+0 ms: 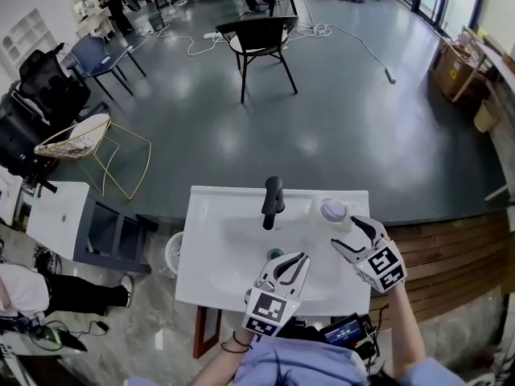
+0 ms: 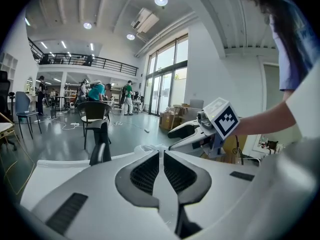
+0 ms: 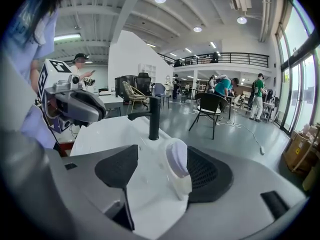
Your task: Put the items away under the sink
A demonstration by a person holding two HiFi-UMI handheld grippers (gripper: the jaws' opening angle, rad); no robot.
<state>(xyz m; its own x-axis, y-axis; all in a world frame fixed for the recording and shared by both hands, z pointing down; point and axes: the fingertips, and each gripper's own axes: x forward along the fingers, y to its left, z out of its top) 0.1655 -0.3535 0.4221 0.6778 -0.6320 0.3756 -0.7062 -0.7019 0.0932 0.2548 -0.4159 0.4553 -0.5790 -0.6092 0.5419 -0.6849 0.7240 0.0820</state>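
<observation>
A small white round container with a pale purple top (image 1: 332, 211) stands on the white sink top (image 1: 211, 284), at its far right corner beside the black faucet (image 1: 273, 203). My right gripper (image 1: 346, 232) is open just short of it. In the right gripper view the container (image 3: 178, 167) shows between the pads, close to the right one, and contact cannot be told. My left gripper (image 1: 293, 260) hovers over the basin near the drain (image 1: 275, 254). Its jaws (image 2: 162, 154) are shut with nothing between them. The right gripper (image 2: 186, 132) shows ahead in the left gripper view.
A black chair (image 1: 259, 43) stands on the grey floor beyond the sink, and a wire chair (image 1: 88, 139) is far left. A white side table (image 1: 52, 215) and a person's leg (image 1: 76, 296) are at left. Wooden decking (image 1: 451, 264) runs along the right.
</observation>
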